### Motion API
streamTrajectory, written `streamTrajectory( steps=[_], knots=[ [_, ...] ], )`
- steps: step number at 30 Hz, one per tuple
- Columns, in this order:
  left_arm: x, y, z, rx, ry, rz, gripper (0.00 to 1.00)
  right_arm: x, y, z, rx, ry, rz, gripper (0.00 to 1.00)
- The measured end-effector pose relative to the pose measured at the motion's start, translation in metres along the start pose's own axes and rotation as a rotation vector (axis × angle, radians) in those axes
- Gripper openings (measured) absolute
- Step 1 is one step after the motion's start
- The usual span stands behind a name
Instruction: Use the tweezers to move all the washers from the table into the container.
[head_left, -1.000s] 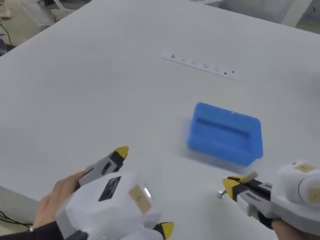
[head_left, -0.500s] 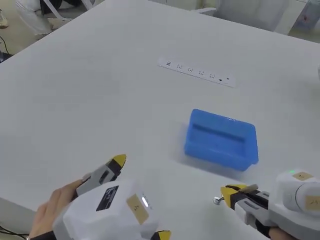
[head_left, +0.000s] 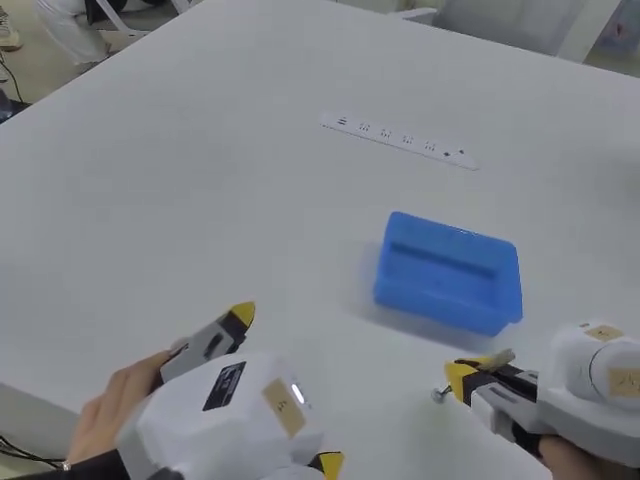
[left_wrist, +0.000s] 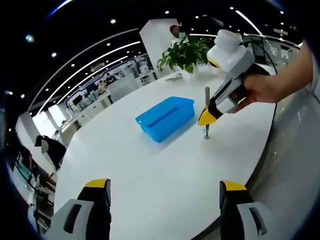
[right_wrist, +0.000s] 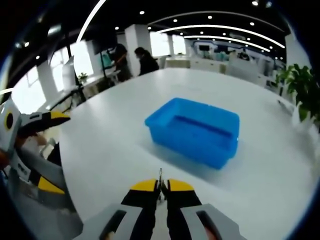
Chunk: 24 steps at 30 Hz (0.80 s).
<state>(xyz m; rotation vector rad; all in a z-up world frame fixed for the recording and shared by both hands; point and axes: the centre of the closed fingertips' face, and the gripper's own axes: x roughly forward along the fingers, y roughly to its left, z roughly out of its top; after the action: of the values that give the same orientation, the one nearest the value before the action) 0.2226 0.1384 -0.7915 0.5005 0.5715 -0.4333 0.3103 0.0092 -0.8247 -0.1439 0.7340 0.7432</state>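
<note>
Right gripper (head_left: 462, 376) clamped on tweezers (left_wrist: 207, 97), barely shifted over last second. Tips stay down at table (head_left: 200, 200), just short of mid-table container (head_left: 450, 272) — washer at tips too small to confirm. Left gripper (left_wrist: 164, 187) jaws apart, idle by near edge. Transfer looks pending.

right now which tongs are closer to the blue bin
Right. The right tongs sit just short of the bin, holding the tweezers. The left tongs hang farther back, off to its left.
</note>
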Motion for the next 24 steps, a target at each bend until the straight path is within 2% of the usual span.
streamTrajectory(
  steps=[2, 9, 14, 17, 20, 24],
  knots=[
    [0.0, 0.0, 0.0, 0.001, 0.0, 0.0, 0.92, 0.002, -0.003, 0.001, 0.008, 0.001, 0.006, 0.03],
    [0.0, 0.001, -0.001, -0.001, 0.005, 0.003, 0.92, 0.001, 0.002, 0.01, -0.037, 0.003, 0.022, 0.03],
    [0.0, -0.001, 0.001, -0.005, -0.004, -0.007, 0.92, -0.002, 0.003, 0.019, -0.035, -0.007, 0.043, 0.03],
    [-0.002, -0.006, 0.008, -0.016, -0.045, -0.034, 0.96, -0.008, 0.005, 0.029, -0.038, -0.027, 0.042, 0.03],
    [-0.002, -0.008, 0.01, -0.026, -0.056, -0.042, 0.97, -0.016, 0.006, 0.046, -0.033, -0.068, 0.05, 0.03],
    [-0.002, -0.008, 0.009, -0.023, -0.05, -0.043, 0.98, -0.024, 0.003, 0.071, -0.028, -0.13, 0.043, 0.03]
  ],
)
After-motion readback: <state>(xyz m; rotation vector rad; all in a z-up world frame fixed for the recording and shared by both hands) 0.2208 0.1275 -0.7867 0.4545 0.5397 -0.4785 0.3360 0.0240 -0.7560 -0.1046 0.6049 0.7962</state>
